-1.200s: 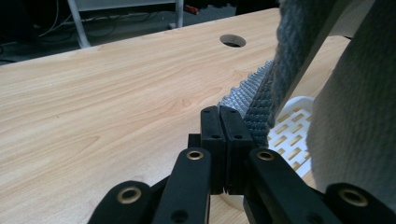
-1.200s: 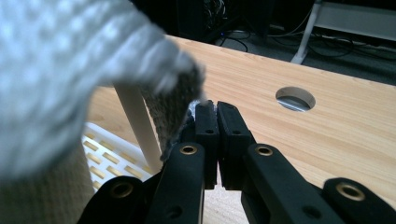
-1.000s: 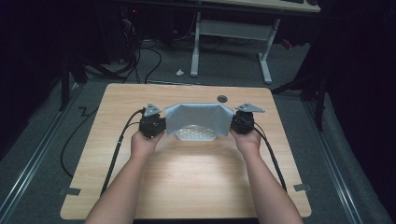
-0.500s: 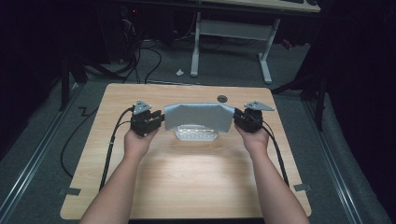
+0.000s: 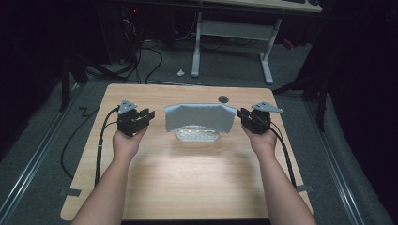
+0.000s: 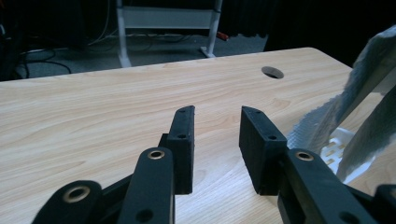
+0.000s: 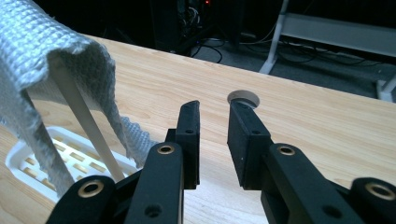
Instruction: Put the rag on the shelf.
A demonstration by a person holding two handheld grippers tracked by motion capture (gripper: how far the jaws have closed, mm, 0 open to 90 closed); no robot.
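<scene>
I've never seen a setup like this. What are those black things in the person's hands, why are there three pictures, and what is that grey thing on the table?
A person holds a hand-operated claw in each hand: the left claw and the right claw. The high view looks down from above the wooden table. The other two pictures come from small cameras riding on each claw, looking along its two black jaws. In the middle stands a white slatted rack with a grey woven cloth draped over it. Both claws have just been opening; nothing is between their jaws, and each sits beside an end of the cloth, apart from it.
</scene>
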